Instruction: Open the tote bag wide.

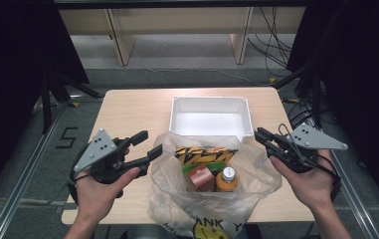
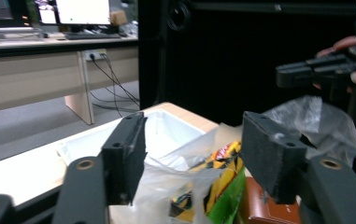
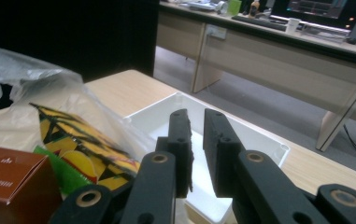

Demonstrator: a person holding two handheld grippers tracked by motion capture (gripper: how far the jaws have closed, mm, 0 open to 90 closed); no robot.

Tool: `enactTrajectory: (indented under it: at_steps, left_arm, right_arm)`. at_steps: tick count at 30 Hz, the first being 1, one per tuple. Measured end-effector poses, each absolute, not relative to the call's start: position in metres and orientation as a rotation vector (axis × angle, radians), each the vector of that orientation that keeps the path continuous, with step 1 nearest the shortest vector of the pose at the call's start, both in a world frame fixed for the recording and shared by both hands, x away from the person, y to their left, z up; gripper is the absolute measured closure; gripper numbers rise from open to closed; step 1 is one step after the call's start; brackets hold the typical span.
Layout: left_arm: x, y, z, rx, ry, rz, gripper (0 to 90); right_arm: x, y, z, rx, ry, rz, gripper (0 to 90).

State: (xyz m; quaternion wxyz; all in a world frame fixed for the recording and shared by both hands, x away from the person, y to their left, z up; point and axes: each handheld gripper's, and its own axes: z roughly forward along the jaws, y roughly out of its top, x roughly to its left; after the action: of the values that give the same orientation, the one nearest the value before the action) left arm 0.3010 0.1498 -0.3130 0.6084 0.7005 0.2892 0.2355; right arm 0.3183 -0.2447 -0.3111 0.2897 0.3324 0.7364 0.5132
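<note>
One table (image 1: pixel 132 112); one white tray (image 1: pixel 211 101); one plastic bag (image 1: pixel 177 204) holding one yellow-black packet (image 1: pixel 202 154), one brown carton (image 1: pixel 200 178) and one orange bottle (image 1: pixel 226 180); two hand-held grippers, left (image 1: pixel 144 144) and right (image 1: pixel 262 135).

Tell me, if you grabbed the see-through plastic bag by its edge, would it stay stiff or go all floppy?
Probably floppy: the plastic bag is thin and crinkled, slumping around the brown carton and orange-capped bottle. It may also sag under them, since they sit loose inside. The film looks glossy, so it could slip from the pads.
</note>
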Motion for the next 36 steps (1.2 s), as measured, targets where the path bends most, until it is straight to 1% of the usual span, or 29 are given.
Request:
enactTrajectory:
  at_steps: [2,5,10,18,19,29,34,35,36]
  left_arm:
    - [0.303,0.143,-0.317,1.663,0.664,0.542,48.5]
    - [0.309,0.134,-0.327,1.735,0.671,0.537,52.8]
    - [0.314,0.134,-0.338,1.784,0.699,0.565,60.3]
    - [0.321,0.135,-0.365,1.875,0.741,0.542,65.8]
    - [0.322,0.135,-0.368,1.884,0.744,0.541,67.4]
    - [0.328,0.137,-0.394,1.946,0.808,0.487,71.9]
    - [0.335,0.143,-0.409,1.991,0.837,0.453,74.8]
    - [0.337,0.143,-0.413,1.977,0.849,0.441,76.1]
    - [0.338,0.144,-0.418,1.981,0.853,0.440,76.1]
  right_arm:
    - [0.320,-0.242,-0.315,0.848,1.995,1.335,82.4]
    - [0.321,-0.241,-0.321,0.832,2.023,1.310,82.4]
    - [0.322,-0.238,-0.333,0.832,2.075,1.283,82.3]
    - [0.322,-0.237,-0.353,0.891,2.161,1.225,81.7]
    - [0.324,-0.237,-0.360,0.891,2.159,1.218,81.4]
    - [0.327,-0.234,-0.384,0.887,2.263,1.161,80.3]
    - [0.335,-0.241,-0.400,0.912,2.319,1.160,80.1]
    - [0.340,-0.244,-0.407,0.912,2.351,1.143,80.1]
    - [0.340,-0.244,-0.407,0.912,2.351,1.143,80.1]
